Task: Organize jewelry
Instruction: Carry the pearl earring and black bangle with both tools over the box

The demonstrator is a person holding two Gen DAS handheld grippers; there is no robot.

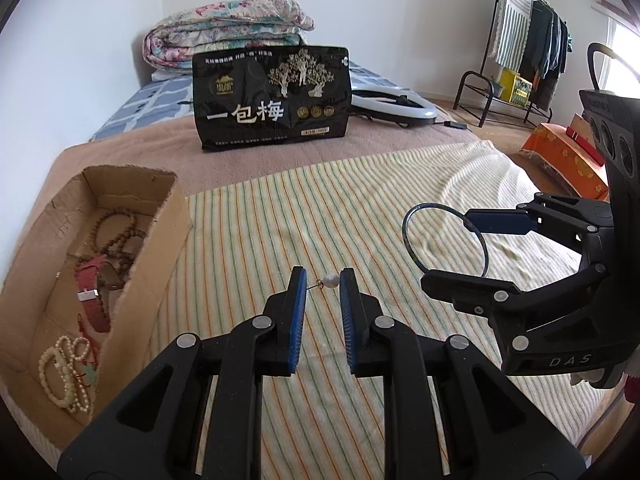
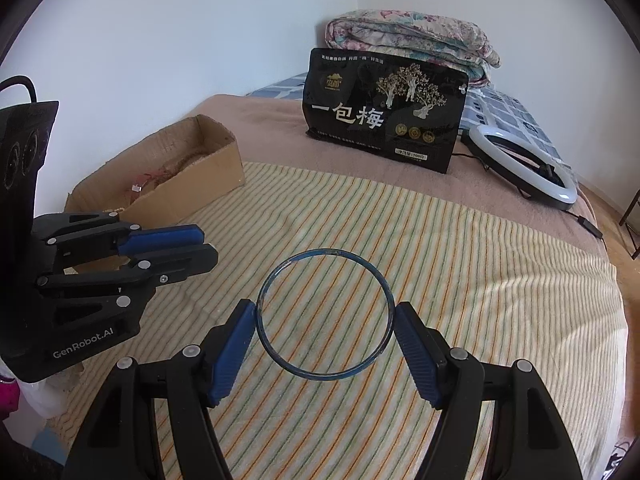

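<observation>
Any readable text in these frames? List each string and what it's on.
"一包梅": black bag
"DAS": right gripper body, cut off
"GenRobot.AI": left gripper body
Bag's top line, logo and bottom label: too small to read.

clothes rack (image 1: 524, 40) cut off at edge, box (image 2: 192, 168) contents mostly hidden

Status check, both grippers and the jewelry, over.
Left gripper shut on pearl earring. Right gripper shut on blue bangle. Cardboard box left, path unobstructed.
</observation>
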